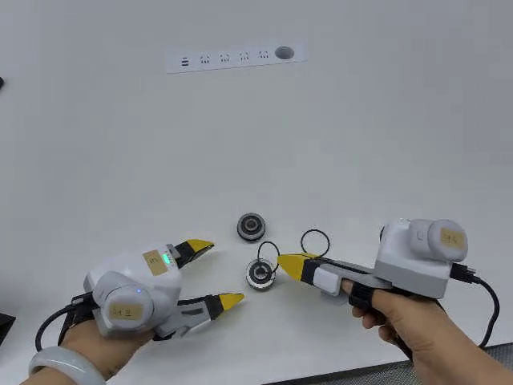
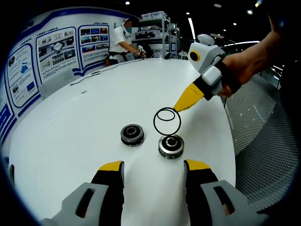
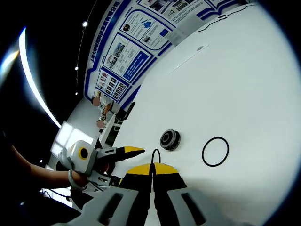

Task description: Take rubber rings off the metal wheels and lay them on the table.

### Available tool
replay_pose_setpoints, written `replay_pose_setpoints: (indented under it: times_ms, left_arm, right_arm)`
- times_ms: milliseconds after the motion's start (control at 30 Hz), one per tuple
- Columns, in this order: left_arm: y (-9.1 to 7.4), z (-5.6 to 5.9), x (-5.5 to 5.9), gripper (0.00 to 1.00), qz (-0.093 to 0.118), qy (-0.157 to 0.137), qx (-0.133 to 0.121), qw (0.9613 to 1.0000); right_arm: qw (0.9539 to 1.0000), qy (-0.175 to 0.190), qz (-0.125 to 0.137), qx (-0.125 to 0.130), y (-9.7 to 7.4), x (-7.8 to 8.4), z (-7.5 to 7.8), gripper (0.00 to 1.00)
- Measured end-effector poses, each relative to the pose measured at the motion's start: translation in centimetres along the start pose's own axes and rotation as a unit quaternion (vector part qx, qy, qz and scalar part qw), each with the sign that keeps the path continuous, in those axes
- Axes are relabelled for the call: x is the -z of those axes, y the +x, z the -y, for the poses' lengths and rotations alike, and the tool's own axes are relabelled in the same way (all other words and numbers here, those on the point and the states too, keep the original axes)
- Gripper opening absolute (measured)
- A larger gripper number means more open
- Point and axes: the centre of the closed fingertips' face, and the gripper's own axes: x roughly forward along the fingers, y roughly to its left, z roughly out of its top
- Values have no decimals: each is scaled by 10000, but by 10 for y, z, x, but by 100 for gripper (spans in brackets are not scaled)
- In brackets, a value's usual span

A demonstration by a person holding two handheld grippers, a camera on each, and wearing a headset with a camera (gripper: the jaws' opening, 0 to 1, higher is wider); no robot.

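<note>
Right gripper (image 1: 284,263) pressed shut on a rubber ring (image 2: 154,121) beside the near wheel (image 1: 260,273); left gripper (image 1: 218,273) spread; second ring (image 1: 302,241) lies on the surface (image 1: 361,160).

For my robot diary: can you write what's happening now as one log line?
left gripper: open, empty | right gripper: shut on rubber ring by near wheel | second ring: flat on table | far wheel: not held
</note>
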Motion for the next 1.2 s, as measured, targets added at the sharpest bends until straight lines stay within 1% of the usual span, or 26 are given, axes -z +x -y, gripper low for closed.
replay_pose_setpoints:
  times_ms: [100,200,333,367,467,667,700,733,767,800,833,933,1100,1133,1200]
  left_arm:
    - [-1,-2,1,53,10,-39,-36,10000]
    - [-1,-4,2,53,8,-64,-54,10000]
    - [-2,-4,4,52,-18,-76,-63,9999]
    - [-2,-3,4,52,-26,-74,-65,9999]
    - [-2,-3,5,51,-33,-92,-59,9999]
    - [-2,-2,6,51,-32,-100,-55,9999]
    - [-2,-2,6,51,-47,-108,-57,9999]
    - [-2,-2,6,51,-54,-109,-62,9999]
    - [-2,-2,6,51,-56,-114,-65,9999]
    - [-1,-3,6,51,-60,-122,-72,9999]
    - [-1,-3,6,50,-61,-120,-77,9999]
    - [-1,-3,5,50,-59,-115,-75,9999]
    - [0,-3,5,50,-57,-118,-57,9999]
    - [0,-3,5,50,-57,-111,-58,9999]
    - [0,-3,5,50,-51,-121,-60,9999]
  right_arm:
    - [9998,84,165,90,-6,-9,7,2]
    - [9991,156,319,223,-14,-17,19,2]
    - [9979,252,461,373,-20,-25,32,2]
    - [9974,272,494,444,-22,-27,36,2]
    - [9962,371,559,553,-24,-29,44,2]
    - [9950,509,493,701,-22,-23,56,2]
    - [9948,531,470,727,-20,-20,62,2]
    - [9948,541,449,743,-19,-18,64,2]
    - [9947,541,437,759,-21,-18,62,2]
    - [9944,523,425,817,-22,-17,63,2]
    - [9942,502,420,851,-22,-17,66,2]
    - [9938,392,389,967,-22,-17,68,2]
    - [9936,80,220,1105,-23,-14,68,6]
    - [9933,-10,203,1140,-23,-14,68,6]
    - [9929,-78,176,1170,-24,-15,68,8]
